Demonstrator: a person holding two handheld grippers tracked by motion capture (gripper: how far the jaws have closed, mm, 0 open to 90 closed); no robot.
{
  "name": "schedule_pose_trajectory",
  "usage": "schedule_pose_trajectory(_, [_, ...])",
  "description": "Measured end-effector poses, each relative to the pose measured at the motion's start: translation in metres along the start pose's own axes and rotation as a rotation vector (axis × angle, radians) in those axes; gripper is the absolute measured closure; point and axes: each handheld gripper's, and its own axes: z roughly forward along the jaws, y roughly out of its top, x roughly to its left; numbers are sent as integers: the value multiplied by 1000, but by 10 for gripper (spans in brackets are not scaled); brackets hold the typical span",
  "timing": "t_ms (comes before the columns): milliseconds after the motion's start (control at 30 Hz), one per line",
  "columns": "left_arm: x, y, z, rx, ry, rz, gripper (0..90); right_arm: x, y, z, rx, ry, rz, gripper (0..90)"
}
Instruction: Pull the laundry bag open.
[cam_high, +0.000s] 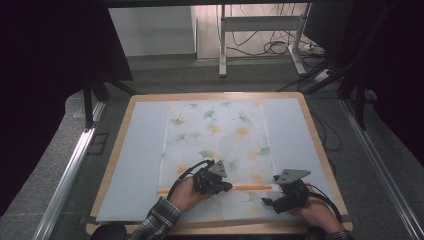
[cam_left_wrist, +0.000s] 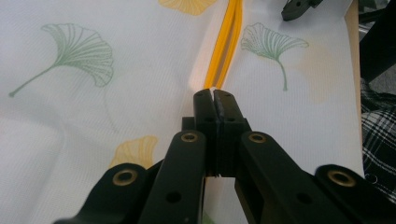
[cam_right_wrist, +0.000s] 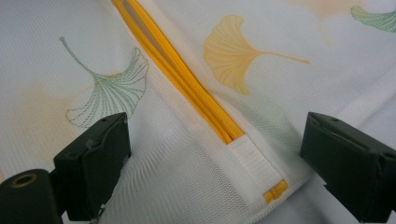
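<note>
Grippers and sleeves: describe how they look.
Both the left gripper and the right gripper are black two-claw tools with brass-coloured rivets, a grey three-cornered plate on top and a black trailing cable. The sleeve is dark plaid.

Wooden table (cam_high: 320, 145), pale blue mat (cam_high: 135, 165), leaf-print mesh bag (cam_high: 215, 135) on mat

Around the laundry bag (cam_high: 217, 145) the blue mat (cam_high: 137, 160) lies bare — open passage on both sides.

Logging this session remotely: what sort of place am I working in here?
Probably a lab or data-collection workstation, not a home: a padded table holding a ginkgo-print mesh bag, a bare desk frame behind it, and loose cables on the floor.
</note>
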Motion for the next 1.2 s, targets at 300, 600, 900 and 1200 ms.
schedule_pose_trajectory(300, [1, -5, -5, 5, 8, -2, 900, 0, 0, 0, 0, -1, 0, 85])
schedule_pose_trajectory(600, [0, -8, -10, 6, 16, -4, 900, 0, 0, 0, 1, -1, 0, 85])
schedule_pose_trajectory(900, [0, -12, -14, 3, 21, -8, 900, 0, 0, 0, 1, -3, 0, 85])
schedule_pose_trajectory(1200, [0, -16, -16, -4, 24, -15, 900, 0, 0, 0, 2, -4, 0, 85])
